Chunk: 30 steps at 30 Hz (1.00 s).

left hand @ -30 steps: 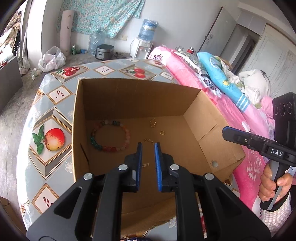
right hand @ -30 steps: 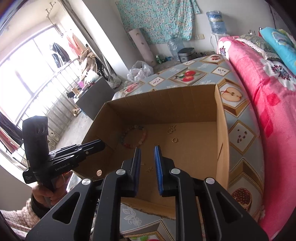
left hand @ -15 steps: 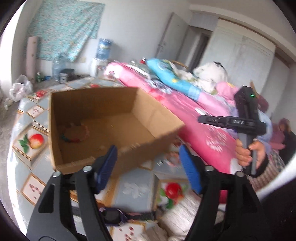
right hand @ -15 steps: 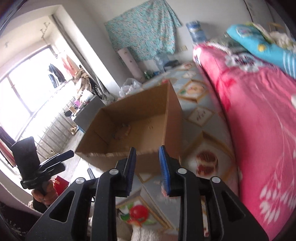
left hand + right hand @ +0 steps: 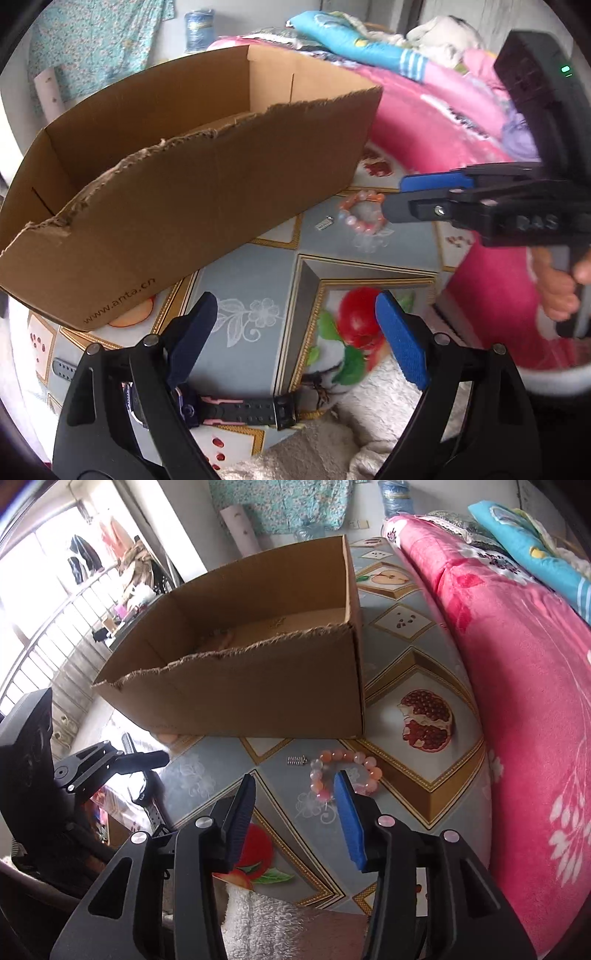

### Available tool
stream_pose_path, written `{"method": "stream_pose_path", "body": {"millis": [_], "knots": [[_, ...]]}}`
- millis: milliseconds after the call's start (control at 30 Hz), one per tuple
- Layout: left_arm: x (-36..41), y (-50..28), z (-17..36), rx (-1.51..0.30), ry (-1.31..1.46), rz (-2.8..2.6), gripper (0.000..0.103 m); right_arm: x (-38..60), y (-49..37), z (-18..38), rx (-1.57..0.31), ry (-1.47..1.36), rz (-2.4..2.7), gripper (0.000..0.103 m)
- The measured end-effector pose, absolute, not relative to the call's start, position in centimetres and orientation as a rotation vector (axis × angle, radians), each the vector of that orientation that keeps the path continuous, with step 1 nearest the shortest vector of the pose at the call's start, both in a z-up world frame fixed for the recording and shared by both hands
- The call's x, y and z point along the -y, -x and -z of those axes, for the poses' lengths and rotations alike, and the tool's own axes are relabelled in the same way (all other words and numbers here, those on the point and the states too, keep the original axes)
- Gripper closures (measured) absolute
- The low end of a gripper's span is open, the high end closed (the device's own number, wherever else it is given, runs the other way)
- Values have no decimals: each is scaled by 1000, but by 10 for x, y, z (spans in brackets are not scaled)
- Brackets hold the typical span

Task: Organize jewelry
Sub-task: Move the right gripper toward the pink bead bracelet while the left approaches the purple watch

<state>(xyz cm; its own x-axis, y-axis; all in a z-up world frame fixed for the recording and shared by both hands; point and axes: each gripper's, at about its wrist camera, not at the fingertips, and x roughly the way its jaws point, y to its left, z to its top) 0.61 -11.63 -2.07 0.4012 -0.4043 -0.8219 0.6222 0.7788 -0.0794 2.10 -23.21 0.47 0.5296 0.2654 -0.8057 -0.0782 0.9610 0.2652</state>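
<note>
A pink bead bracelet (image 5: 343,771) lies on the patterned tablecloth in front of the cardboard box (image 5: 258,686), with a small silver piece (image 5: 296,760) just left of it. My right gripper (image 5: 295,781) hovers close above them, jaws opening, nothing between them; its blue finger (image 5: 349,819) covers the bracelet's near edge. In the left wrist view the bracelet (image 5: 360,216) sits by the right gripper (image 5: 393,197). My left gripper (image 5: 295,306) is wide, still opening and empty, above a dark wristwatch (image 5: 229,406) lying near the table's front edge. The box (image 5: 177,192) floor is mostly hidden.
A pink blanket (image 5: 517,686) on a bed borders the table on the right. A white fleecy cloth (image 5: 369,424) lies at the near edge. A person's hand (image 5: 557,291) holds the right gripper's handle. A railing and window are far left.
Both grippers have pulled back from over the box's inside and come down to the tablecloth in front of it. Both jaws went from shut to open, the left much wider.
</note>
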Motion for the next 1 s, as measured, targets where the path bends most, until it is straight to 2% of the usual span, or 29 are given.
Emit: {"method": "stream_pose_path", "body": {"millis": [233,567,1000], "knots": [[128,-7,33,-977,-297,555,19,232,-20,-1,-1009,-191,-183,57],[113,-2,20,-931,-245,564,19,225,-22,-2,-1009,-198,-209,56],[-40,-4,5,-922,101,351,19,154,-13,5,-999,-155,-487,56]]}}
